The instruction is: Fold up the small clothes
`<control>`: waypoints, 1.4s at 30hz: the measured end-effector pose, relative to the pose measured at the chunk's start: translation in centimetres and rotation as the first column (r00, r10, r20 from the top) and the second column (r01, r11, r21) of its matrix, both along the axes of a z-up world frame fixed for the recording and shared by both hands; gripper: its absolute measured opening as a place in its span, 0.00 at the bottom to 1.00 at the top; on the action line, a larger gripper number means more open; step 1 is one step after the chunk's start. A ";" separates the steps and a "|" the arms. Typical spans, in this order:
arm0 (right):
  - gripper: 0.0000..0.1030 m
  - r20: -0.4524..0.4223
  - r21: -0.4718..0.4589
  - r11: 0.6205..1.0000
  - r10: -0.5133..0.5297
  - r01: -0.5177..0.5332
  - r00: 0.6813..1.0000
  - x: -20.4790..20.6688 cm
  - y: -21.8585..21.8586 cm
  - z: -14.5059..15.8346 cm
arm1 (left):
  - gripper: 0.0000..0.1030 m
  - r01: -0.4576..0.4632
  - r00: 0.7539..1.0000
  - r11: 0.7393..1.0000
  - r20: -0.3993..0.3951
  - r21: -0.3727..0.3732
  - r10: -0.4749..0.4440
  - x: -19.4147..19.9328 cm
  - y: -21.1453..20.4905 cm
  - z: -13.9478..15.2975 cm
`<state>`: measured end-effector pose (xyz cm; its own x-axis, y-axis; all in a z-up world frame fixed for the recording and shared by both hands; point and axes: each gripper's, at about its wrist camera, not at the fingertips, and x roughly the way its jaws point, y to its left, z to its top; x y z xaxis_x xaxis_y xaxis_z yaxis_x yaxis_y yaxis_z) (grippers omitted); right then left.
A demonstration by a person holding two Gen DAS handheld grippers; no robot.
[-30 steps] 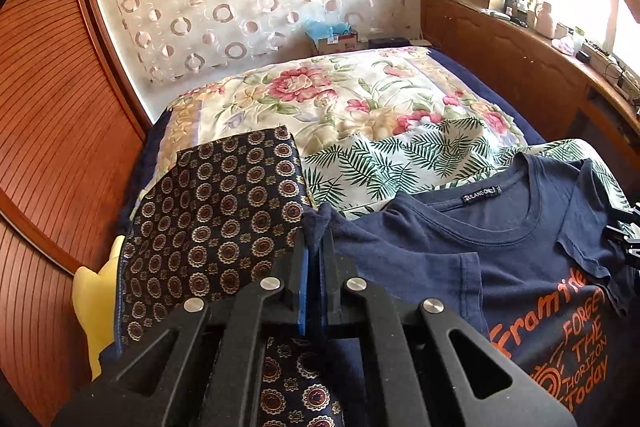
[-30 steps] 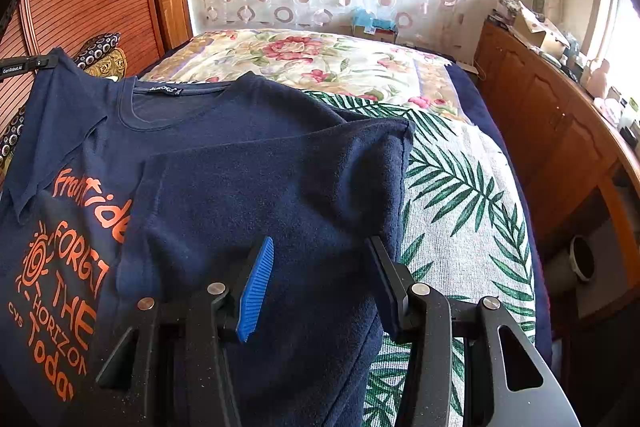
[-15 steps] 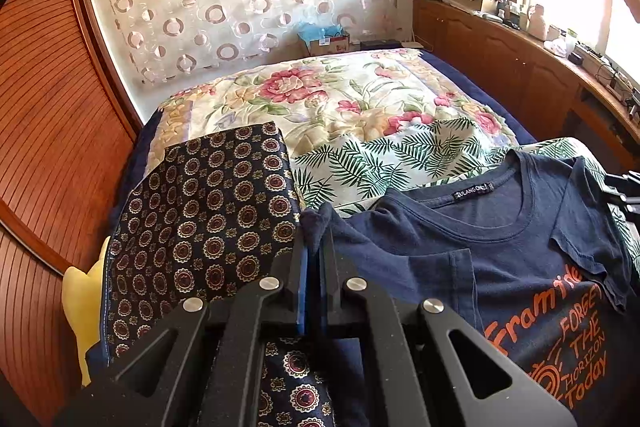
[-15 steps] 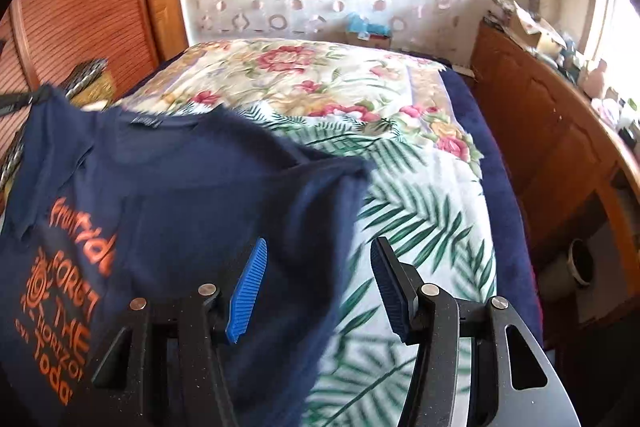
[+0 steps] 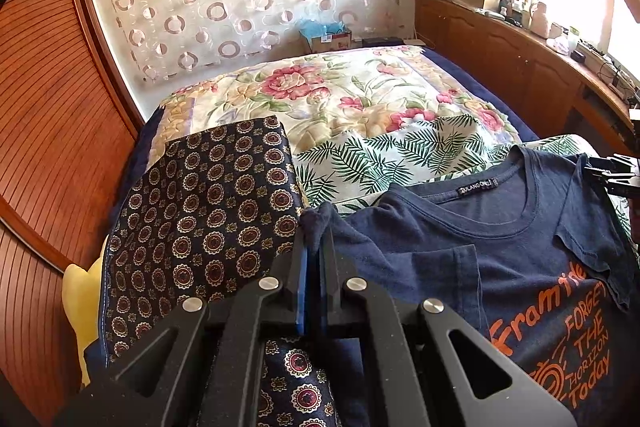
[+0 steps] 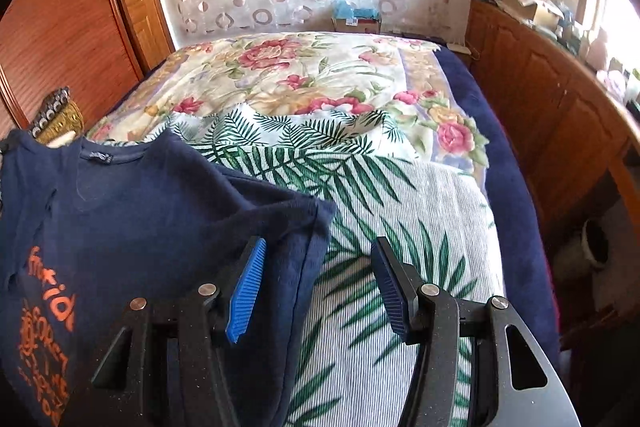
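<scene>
Over on the bed (image 6: 500,163) the navy t-shirt (image 5: 500,267) lies spread out, collar pointing toward the far curtain, long axis running away from both hands. Left gripper (image 5: 314,259) is pinched tight on a bunched bit of the shirt's edge, right next to the medallion-print cloth (image 5: 208,219). Right gripper (image 6: 316,291) is roughly half open with nothing clamped; the folded-over side edge of the shirt sits between its fingers (image 6: 248,287), closer to the left-hand one. I reckon the right hand's nearer that free side, so it'd grab there next.
</scene>
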<state>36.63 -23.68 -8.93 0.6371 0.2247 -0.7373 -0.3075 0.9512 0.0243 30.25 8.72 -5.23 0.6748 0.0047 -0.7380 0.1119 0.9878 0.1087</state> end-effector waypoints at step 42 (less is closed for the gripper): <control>0.05 0.221 0.054 0.991 0.107 -0.121 0.969 -20.5 -5.7 5.2 | 0.04 -0.005 0.987 0.991 0.159 -0.131 0.026 -24.4 0.8 2.2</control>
